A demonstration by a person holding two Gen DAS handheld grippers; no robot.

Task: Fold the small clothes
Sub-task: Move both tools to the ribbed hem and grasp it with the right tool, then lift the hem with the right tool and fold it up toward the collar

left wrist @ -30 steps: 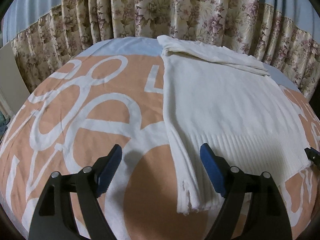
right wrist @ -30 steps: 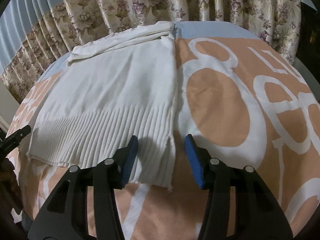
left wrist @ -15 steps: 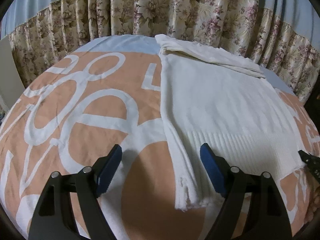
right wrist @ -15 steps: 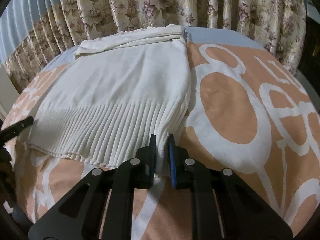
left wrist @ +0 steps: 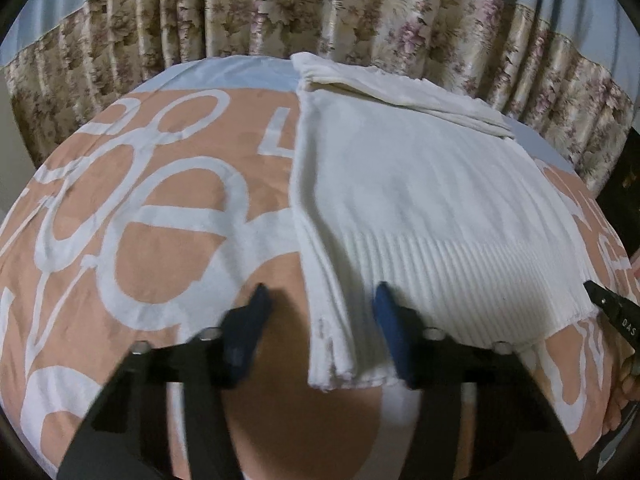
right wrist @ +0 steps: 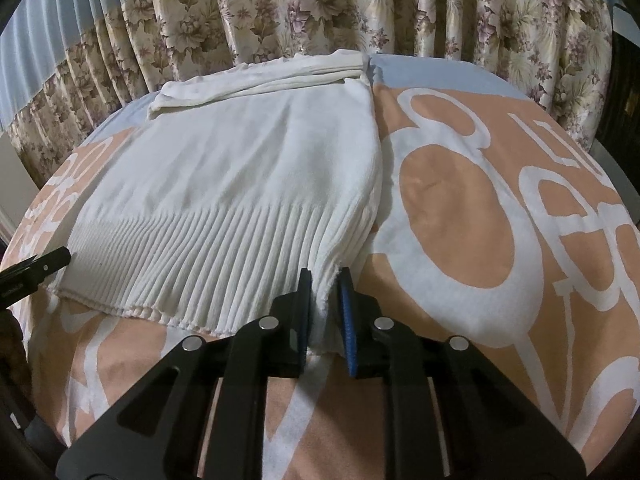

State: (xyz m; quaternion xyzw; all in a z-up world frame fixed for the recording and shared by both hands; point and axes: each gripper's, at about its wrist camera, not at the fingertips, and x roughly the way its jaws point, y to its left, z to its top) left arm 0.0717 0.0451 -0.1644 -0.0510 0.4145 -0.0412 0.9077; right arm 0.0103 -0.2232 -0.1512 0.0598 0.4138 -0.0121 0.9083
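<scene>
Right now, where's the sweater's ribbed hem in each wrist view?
Left wrist: ribbed hem crosses lower centre to lower right; its near corner lies between the open left tongs.
Right wrist: the hem runs lower left to centre, its right corner pinched in the right tongs.
Shared landmark: the folded sleeve band along the sweater's far edge.

Readable only in part — "DAS" on the right tool [left wrist: 612, 312] — large white letters on the bedspread [left wrist: 120, 200].

Both wrist views low, close, facing curtain [left wrist: 360, 20]; share sweater [left wrist: 420, 184] from opposite hem corners.
</scene>
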